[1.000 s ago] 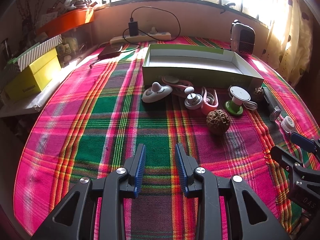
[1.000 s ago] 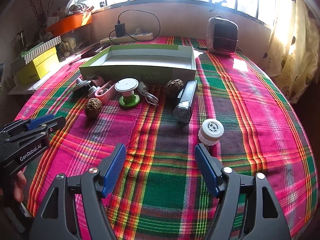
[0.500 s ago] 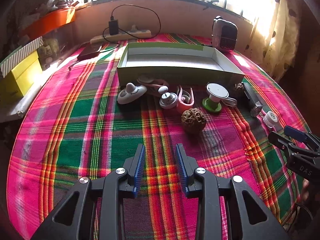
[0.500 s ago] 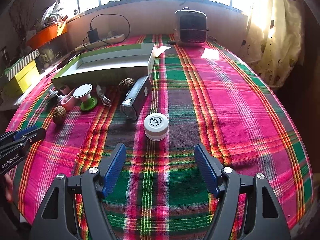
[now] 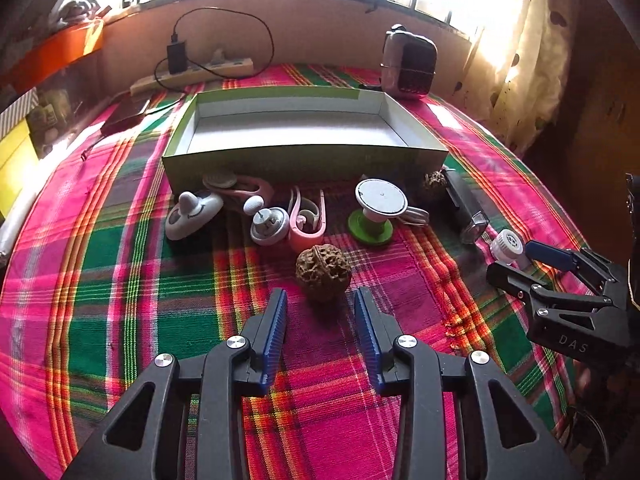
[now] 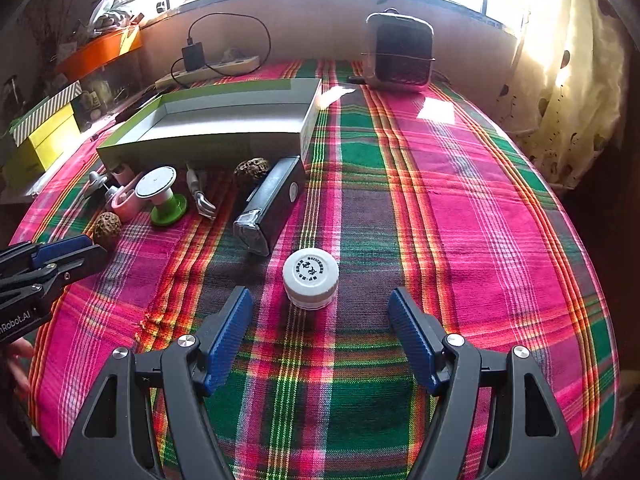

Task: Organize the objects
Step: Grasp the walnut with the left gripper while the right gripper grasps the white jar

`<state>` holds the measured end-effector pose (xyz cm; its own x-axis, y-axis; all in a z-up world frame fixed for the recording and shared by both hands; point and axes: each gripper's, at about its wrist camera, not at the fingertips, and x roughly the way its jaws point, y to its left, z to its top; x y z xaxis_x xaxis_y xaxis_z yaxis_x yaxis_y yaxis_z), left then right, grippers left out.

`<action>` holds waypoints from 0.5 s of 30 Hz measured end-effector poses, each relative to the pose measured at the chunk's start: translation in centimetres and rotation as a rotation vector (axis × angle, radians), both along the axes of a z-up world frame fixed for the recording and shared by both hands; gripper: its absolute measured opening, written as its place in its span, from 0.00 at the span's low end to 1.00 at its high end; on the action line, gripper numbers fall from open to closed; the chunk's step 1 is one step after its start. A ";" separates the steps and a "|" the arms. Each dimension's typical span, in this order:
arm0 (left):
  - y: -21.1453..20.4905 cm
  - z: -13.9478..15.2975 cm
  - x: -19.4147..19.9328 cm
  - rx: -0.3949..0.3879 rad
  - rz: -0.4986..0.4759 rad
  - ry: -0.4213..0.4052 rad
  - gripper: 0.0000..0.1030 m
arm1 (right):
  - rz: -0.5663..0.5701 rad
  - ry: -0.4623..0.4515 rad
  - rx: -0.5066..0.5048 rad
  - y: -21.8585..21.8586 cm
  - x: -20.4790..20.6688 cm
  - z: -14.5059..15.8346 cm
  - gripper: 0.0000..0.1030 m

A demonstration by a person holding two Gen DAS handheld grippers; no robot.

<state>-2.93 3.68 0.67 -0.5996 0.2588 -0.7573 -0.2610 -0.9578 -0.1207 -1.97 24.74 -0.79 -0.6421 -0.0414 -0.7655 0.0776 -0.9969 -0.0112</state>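
Observation:
A brown wrinkled walnut lies on the plaid cloth just ahead of my left gripper; its jaws are opening and nothing sits between the pads. In the right wrist view a small white jar stands just beyond my right gripper, whose jaws are wide open and apart from it. Behind both lies an open green-edged box, empty inside. Along its front wall lie a white whale-shaped piece, a round grey knob, a pink clip, a green-based white spool, a second walnut and a black flashlight.
A small heater stands at the back of the table by the window. A power strip with a charger and cable lies at the back left. Yellow boxes and an orange tray sit on shelves to the left. A curtain hangs right.
My left gripper has moved toward the walnut and its jaws have spread wider. My right gripper has swung right, bringing the white jar to the middle just ahead of its open jaws.

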 end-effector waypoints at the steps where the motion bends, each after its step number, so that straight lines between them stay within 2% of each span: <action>1: 0.0 0.0 -0.1 0.001 0.001 -0.002 0.32 | -0.001 0.000 -0.001 0.1 -0.1 0.0 0.69; 15: 0.5 -0.1 -1.2 -0.028 0.011 0.002 0.32 | -0.002 -0.008 0.001 0.0 -0.8 0.1 0.69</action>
